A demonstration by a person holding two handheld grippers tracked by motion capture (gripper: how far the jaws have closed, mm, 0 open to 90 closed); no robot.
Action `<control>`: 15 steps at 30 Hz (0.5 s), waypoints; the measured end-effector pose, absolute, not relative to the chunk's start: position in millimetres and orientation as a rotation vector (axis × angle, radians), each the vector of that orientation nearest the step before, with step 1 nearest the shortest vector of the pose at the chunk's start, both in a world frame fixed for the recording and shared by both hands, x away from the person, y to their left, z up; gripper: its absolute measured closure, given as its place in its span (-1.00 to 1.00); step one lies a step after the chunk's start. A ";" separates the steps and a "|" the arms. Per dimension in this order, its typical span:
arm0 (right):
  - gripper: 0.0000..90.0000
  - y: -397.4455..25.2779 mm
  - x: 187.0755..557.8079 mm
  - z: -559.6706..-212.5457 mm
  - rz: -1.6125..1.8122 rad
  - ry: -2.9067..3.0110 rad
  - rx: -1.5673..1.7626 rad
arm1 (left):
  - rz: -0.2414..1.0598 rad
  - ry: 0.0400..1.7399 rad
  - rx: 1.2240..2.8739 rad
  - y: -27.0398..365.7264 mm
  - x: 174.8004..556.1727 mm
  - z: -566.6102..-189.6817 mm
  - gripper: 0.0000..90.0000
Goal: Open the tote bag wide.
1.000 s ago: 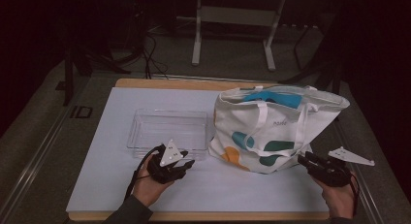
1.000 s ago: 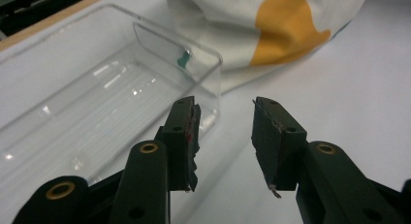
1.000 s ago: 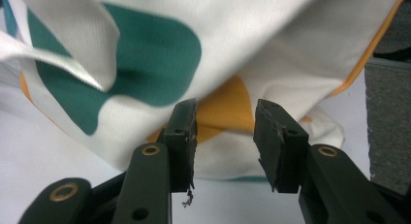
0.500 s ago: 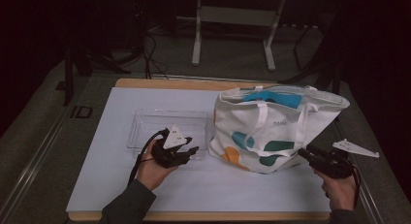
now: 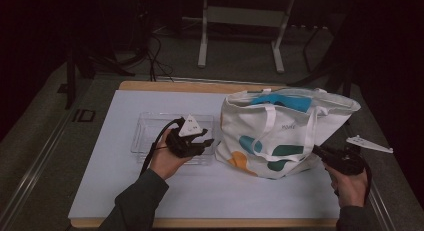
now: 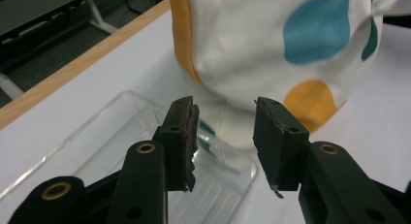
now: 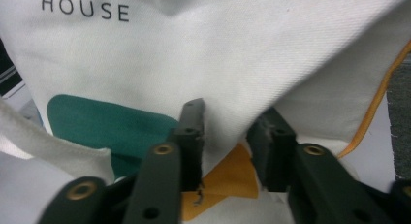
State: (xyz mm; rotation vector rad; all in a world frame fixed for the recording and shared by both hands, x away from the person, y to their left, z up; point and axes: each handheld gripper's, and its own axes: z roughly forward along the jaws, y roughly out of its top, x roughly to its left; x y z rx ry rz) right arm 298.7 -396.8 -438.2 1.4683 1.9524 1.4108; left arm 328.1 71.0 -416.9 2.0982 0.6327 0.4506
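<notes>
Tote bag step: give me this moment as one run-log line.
left gripper: open, over clear tray, facing tote bag | right gripper: open, jaws at bag's side | bag upright on table

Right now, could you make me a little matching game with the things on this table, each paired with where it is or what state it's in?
Things:
1. tote bag
2. clear tray
3. left gripper
4. right gripper

Places or states:
A. jaws open above the tray's near end, nothing between them
B. lies flat on the white table cover, left of the bag
C. jaws apart, close against the bag's cloth
D. stands open at the top, white with teal and orange patches

Pairs: 1-D, 2-B, 3-A, 4-C
</notes>
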 end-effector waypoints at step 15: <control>0.95 -392.0 297.3 -435.5 1.352 1.968 1.424 | 0.478 0.616 2.115 44.1 358.0 -398.5 0.36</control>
